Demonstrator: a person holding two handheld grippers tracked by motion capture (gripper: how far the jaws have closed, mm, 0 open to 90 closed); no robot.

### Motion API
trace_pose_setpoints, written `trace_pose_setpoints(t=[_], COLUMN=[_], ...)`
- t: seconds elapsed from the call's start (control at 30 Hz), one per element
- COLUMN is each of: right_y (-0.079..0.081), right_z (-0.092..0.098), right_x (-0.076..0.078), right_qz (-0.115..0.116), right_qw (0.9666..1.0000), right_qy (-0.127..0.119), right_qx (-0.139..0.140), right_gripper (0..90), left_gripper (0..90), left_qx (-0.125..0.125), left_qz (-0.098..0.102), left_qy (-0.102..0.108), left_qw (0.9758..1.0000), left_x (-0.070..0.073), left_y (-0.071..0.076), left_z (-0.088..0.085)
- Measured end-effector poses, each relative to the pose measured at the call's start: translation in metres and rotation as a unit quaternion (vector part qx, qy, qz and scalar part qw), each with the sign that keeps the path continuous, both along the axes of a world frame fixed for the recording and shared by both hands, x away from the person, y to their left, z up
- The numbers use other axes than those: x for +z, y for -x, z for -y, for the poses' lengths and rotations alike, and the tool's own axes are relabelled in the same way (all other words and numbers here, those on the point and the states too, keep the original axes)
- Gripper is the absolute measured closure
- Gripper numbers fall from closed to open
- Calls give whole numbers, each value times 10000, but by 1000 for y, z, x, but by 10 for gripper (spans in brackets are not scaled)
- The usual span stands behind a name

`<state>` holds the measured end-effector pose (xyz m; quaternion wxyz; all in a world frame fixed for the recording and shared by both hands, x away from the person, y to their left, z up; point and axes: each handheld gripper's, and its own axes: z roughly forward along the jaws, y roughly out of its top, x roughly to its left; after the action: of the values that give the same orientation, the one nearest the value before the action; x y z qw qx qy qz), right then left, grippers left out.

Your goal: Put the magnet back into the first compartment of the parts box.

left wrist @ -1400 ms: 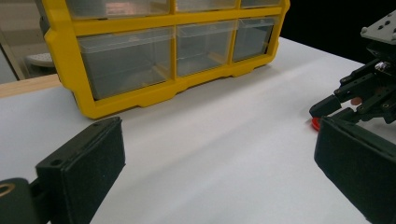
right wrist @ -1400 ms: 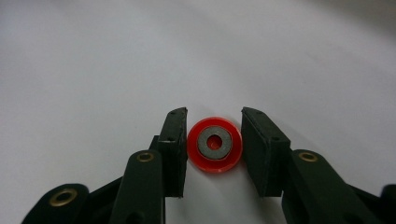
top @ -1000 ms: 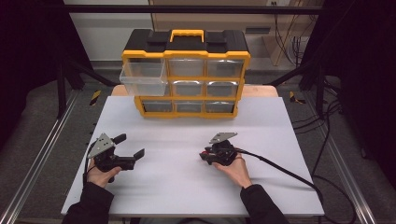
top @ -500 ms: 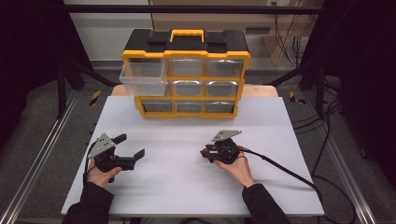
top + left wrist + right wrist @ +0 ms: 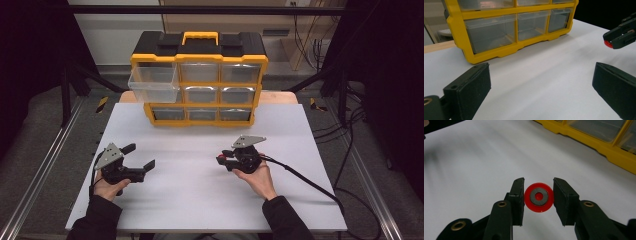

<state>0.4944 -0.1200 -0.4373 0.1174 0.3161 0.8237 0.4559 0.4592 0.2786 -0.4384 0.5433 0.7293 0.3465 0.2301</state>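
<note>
Right gripper clamps a small red disc between its two black, matte, block-shaped pads; the jaws stand narrow, pressing the disc's rim on both sides. The disc is round, glossy red plastic, with a flat grey ring set in its face and a red centre. In the high view the right gripper sits right of the table's middle, with a grey three-cornered plate on top and a black cable trailing off toward the table's right edge. The disc also shows as a red spot at the jaw tips in the left gripper view.

Left gripper stands wide open and holds nothing; its pads look finely textured, rectangular, dull black. It rests near the table's left front part.

Table: flat, smooth, white matte top. At its far edge stands a drawer cabinet, yellow frame, black lid, yellow handle, with clear, boxy plastic drawers. The top-left drawer is pulled out, translucent.
</note>
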Motion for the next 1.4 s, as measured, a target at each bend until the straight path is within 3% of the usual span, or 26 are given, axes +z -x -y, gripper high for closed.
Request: trace_pose_setpoints(t=[1.07, 1.4], right_y=[11, 9], right_z=[2, 3], right_x=[44, 74], right_qz=[455, 730], right_qw=[9984, 9962], right_qy=[-323, -468], right_qx=[101, 70], right_gripper=[622, 622], left_gripper=[14, 14], left_qx=[8, 2], left_qz=[-2, 16], left_qy=[-25, -47], left_qw=[10000, 10000], left_x=[-1, -1], left_y=[0, 0], left_z=[0, 0])
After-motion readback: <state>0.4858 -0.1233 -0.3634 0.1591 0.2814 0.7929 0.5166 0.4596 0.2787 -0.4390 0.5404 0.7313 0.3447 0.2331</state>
